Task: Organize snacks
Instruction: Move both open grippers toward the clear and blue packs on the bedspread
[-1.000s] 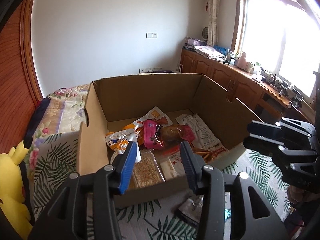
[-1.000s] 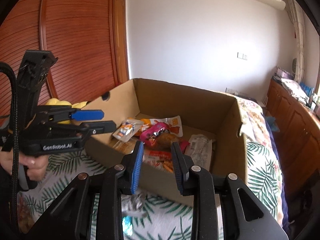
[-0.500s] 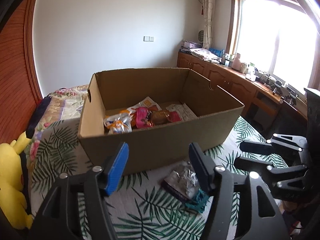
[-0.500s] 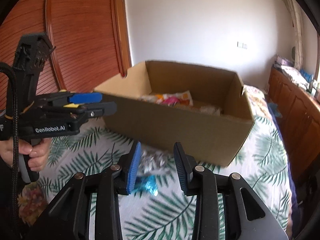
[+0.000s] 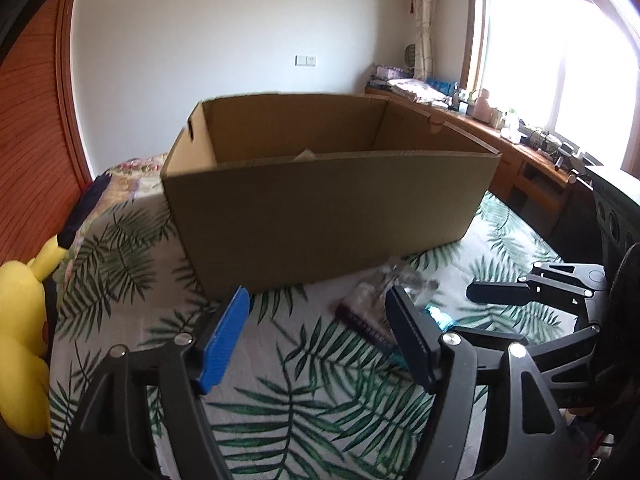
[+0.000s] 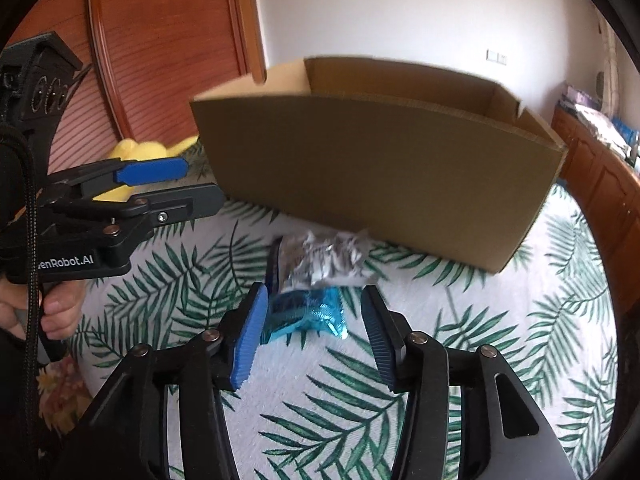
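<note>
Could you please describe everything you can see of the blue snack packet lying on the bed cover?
The blue snack packet is a small, shiny, crinkled foil wrapper in bright blue with sealed ends. It lies flat on the palm-leaf bed cover, just in front of the cardboard box. A silver foil packet lies against its far edge. It sits in line with the gap of the right gripper, whose jaws are opening, and nothing grips it.

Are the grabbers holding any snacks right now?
No. Both the left gripper and right gripper are empty, jaws opening. The blue packet lies on the bed ahead of the right one, untouched.
</note>
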The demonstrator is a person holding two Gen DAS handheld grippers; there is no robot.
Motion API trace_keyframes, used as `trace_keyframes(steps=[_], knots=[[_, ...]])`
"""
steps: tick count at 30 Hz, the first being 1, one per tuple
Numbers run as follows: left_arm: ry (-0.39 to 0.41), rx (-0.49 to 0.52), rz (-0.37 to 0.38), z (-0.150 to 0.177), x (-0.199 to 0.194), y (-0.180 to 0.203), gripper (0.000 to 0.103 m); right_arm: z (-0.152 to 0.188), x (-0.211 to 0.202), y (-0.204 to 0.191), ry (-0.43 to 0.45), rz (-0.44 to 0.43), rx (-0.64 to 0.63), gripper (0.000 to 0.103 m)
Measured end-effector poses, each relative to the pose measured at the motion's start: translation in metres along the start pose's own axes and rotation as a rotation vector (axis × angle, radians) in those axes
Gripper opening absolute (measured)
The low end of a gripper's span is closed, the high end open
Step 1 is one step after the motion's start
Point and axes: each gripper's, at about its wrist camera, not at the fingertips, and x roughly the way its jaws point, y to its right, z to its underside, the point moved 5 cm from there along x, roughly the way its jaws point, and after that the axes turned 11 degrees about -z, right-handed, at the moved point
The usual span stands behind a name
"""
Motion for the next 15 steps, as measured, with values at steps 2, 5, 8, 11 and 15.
trace_keyframes(steps=[2, 5, 8, 11, 15], knots=[[-0.018, 0.002, 0.000, 0.005, 0.004, -0.002, 0.071, 0.003, 0.009, 0.000, -0.023, 0.002, -0.006, 0.051], [-0.029, 0.016, -0.006, 0.011, 0.007, -0.002, 0.071, 0.004, 0.017, -0.001, -0.051, -0.003, -0.012, 0.052], [-0.037, 0.016, -0.008, 0.015, 0.008, -0.002, 0.071, 0.003, 0.024, 0.000, -0.072, 0.003, -0.023, 0.058], [-0.050, 0.011, -0.007, 0.017, 0.011, -0.004, 0.071, 0.002, 0.030, -0.001, -0.096, -0.001, -0.029, 0.059], [-0.063, 0.011, -0.006, 0.020, 0.016, -0.006, 0.071, 0.003, 0.037, -0.005, -0.118, 0.005, -0.051, 0.060]])
